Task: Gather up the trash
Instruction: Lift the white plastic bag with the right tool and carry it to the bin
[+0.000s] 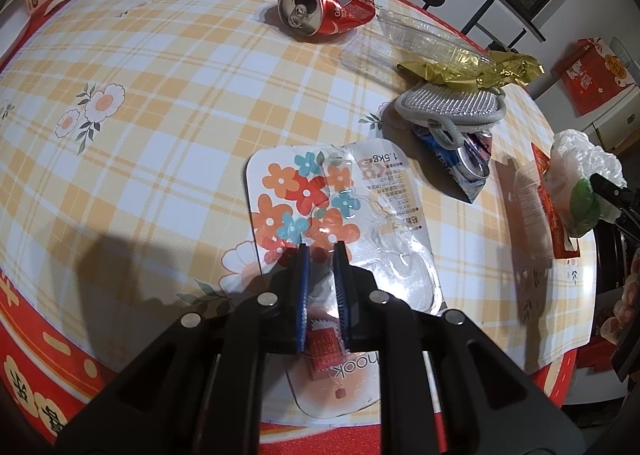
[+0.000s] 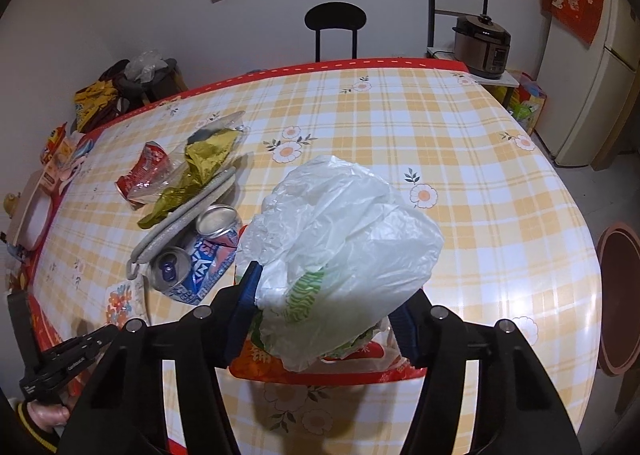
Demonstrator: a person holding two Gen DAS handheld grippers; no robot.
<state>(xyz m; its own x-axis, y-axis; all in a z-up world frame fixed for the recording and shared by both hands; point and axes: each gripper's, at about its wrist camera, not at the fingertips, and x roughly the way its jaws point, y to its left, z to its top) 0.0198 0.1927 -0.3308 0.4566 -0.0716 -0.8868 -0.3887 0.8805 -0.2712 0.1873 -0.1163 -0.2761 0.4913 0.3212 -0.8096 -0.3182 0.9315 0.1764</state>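
Observation:
My left gripper is shut on the near end of a flower-printed blister pack that lies flat on the checked tablecloth. In the right wrist view my right gripper is shut on a crumpled white plastic bag, which bulges between both pads over a red packet. More trash lies in a cluster on the table: a crushed red can, a clear plastic tray, a gold foil wrapper and a crushed blue can.
A grey woven pad rests on the blue can. Boxes and bags crowd the table's far left end. A black chair stands behind the table, with a rice cooker and a fridge to the right and a round stool near it.

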